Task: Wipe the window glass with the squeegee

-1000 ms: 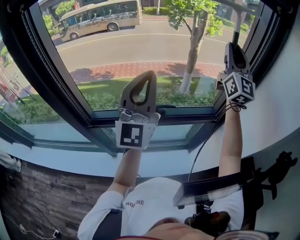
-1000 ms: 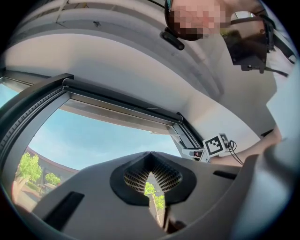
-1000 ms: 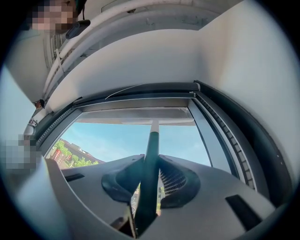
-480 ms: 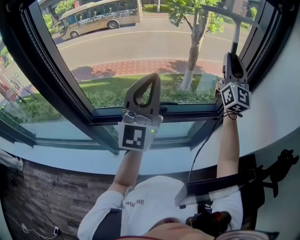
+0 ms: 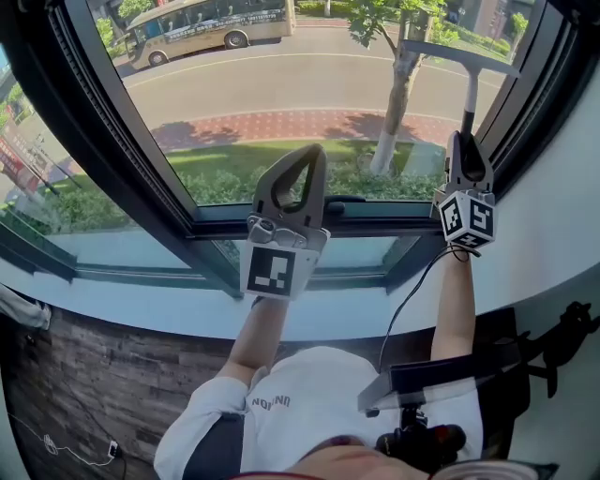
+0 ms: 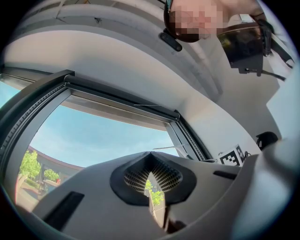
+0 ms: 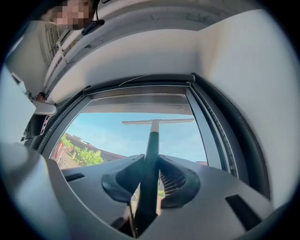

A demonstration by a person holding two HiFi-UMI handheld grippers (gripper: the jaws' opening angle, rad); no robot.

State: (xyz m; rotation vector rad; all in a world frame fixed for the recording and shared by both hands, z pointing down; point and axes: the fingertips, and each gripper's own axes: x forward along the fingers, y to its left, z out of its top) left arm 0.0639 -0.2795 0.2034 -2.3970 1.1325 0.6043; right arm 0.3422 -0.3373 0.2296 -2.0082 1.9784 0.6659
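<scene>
The squeegee's pale blade point(image 5: 459, 54) lies across the upper right of the window glass point(image 5: 281, 103), close to the dark right frame. Its dark handle point(image 5: 469, 98) runs down into my right gripper point(image 5: 466, 150), which is shut on it. In the right gripper view the handle point(image 7: 151, 154) stands between the jaws, with the blade point(image 7: 157, 122) flat against the pane above my right gripper point(image 7: 149, 180). My left gripper point(image 5: 298, 159) is held up before the lower middle of the glass, shut and holding nothing. In the left gripper view, my left gripper point(image 6: 152, 161) has its jaws together.
A dark window frame point(image 5: 309, 220) runs under the pane, with a white sill point(image 5: 141, 300) below it. A cable point(image 5: 408, 300) hangs from my right gripper. A black stand point(image 5: 450, 375) sits low on the right. Outside are a bus point(image 5: 206, 23) and a tree point(image 5: 403, 84).
My right gripper has come down the right side of the glass, and the squeegee blade has dropped into view with it. The left gripper has barely shifted.
</scene>
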